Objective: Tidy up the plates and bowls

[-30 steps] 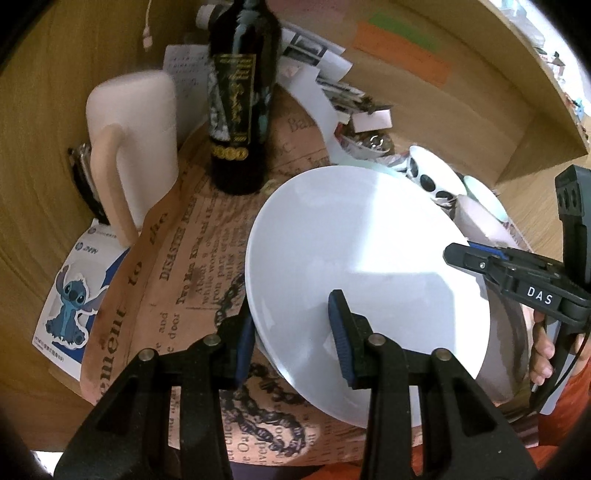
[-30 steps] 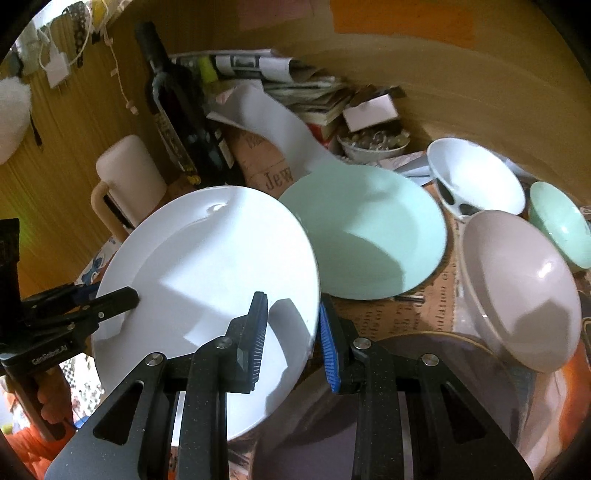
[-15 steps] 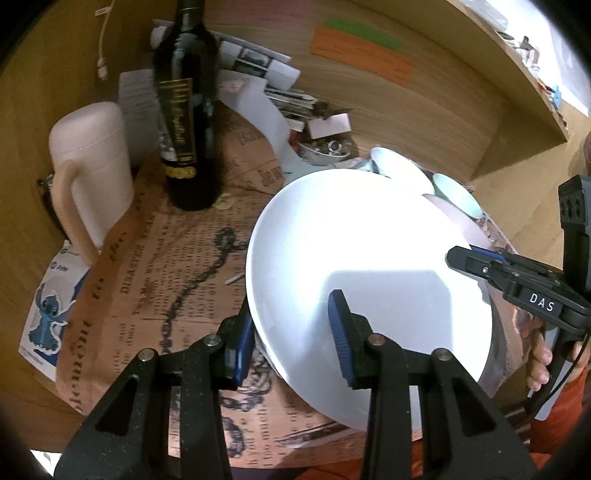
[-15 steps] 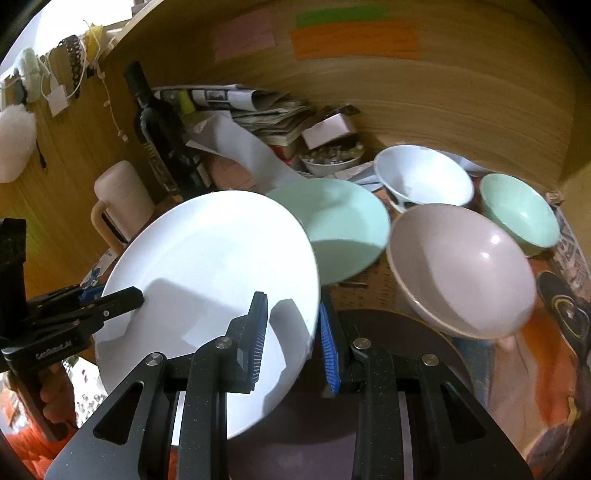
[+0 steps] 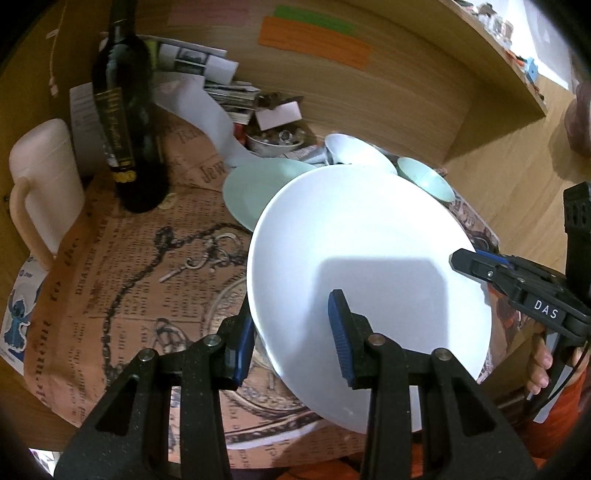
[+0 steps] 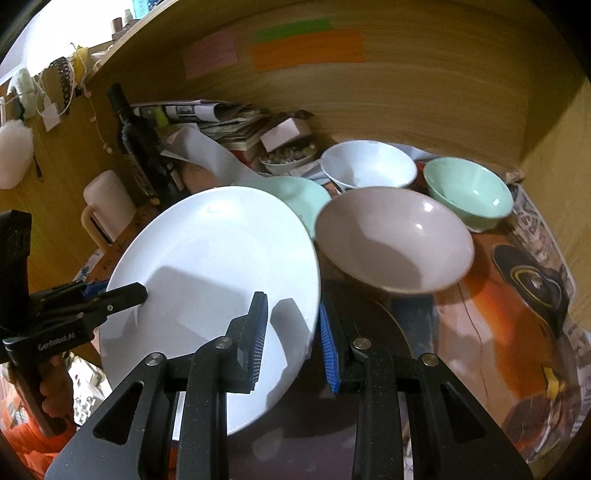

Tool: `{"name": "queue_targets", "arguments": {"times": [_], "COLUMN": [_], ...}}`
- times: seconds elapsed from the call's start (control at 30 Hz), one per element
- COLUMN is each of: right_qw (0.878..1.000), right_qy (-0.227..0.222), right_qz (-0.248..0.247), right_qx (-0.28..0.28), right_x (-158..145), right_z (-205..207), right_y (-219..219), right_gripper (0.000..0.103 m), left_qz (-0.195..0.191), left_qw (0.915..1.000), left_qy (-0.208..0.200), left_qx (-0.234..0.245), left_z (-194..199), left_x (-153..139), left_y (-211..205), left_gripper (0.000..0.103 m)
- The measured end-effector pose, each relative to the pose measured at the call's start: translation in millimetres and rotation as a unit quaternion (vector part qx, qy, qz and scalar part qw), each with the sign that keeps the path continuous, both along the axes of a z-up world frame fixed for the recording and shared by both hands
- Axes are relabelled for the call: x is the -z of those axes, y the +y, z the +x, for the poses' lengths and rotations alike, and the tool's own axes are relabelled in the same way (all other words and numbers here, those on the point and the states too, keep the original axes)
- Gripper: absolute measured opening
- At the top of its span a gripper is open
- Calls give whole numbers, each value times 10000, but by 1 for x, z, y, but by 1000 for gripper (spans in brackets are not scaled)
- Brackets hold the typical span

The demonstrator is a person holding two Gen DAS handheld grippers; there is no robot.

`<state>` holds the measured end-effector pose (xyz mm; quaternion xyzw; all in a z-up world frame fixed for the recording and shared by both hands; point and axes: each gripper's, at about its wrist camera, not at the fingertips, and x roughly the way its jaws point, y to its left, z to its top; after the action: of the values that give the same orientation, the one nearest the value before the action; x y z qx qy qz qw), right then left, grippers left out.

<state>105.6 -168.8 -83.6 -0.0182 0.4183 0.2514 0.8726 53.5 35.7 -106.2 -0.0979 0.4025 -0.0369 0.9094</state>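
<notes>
Both grippers, left [image 5: 291, 332] and right [image 6: 291, 332], have their fingers clamped on opposite rims of the white plate [image 5: 365, 251], held tilted above the surface. The green plate [image 6: 304, 197] and three bowls lie unstacked; sorting looks barely begun.

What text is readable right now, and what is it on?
"DAS": white label on the right tool.
"GenRobot.AI": printed on the left tool.
"DISASTER": headline on the newsprint mat; its small print is unreadable.
"Jew...": partial word on the mat further back.
Bottle label: gold script, too blurred.
Orange note and green note: no legible writing.
</notes>
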Motion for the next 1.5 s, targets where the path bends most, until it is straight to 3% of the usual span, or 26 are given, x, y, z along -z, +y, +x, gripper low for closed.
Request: {"name": "queue_targets", "arguments": {"times": [0.8, 1.23, 1.5], "right_qw": [9982, 9971, 9967], "right_qy": [480, 643, 688], "right_qz": [13, 73, 87], "right_qx": [364, 395, 409], "right_x": [33, 42, 44], "right_z": [-13, -17, -16], "right_y": [-55, -62, -63], "right_gripper": [25, 25, 25], "left_qz": [253, 407, 271], "left_qw": [9980, 9969, 9967], "left_qy": [449, 515, 654], "left_qx": [379, 426, 406], "left_z": [7, 2, 6], "left_x": [30, 36, 43], "left_y": [-59, -70, -66], "left_gripper": [38, 38, 38]}}
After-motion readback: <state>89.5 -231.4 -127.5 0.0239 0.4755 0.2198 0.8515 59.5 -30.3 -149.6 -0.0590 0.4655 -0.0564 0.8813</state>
